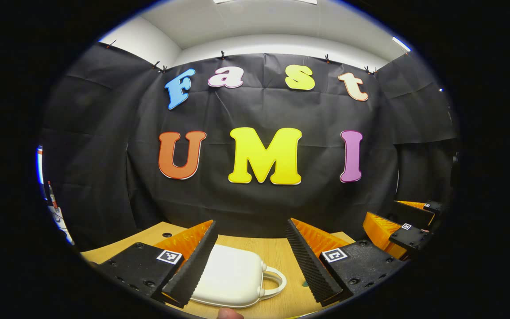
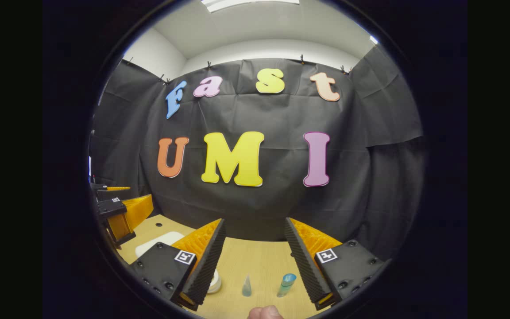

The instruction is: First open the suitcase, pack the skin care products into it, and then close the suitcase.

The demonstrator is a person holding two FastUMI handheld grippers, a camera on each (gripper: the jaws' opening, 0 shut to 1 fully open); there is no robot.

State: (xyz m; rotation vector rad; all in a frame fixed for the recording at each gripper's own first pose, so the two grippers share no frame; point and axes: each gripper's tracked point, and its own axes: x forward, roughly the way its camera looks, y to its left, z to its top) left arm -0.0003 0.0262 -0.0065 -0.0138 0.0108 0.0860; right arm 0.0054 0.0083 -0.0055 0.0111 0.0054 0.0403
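Observation:
A small white suitcase (image 1: 233,274) with a loop handle lies shut on the wooden table, below and between the fingers of my left gripper (image 1: 252,261), which is open and holds nothing. My right gripper (image 2: 255,261) hangs open over the table too. Under it stand a small clear cone-shaped bottle (image 2: 246,285), a blue-capped tube (image 2: 286,284) and a round white jar (image 2: 214,282), partly hidden by the left finger. The suitcase (image 2: 157,241) shows at the left of the right gripper view, below the left gripper (image 2: 120,208). The right gripper (image 1: 403,226) appears at the far right of the left gripper view.
The wooden table (image 2: 255,257) ends at the black cloth wall close behind. A small hole (image 1: 167,235) marks the table's back left. A fingertip (image 2: 264,312) shows at the bottom edge of the right gripper view.

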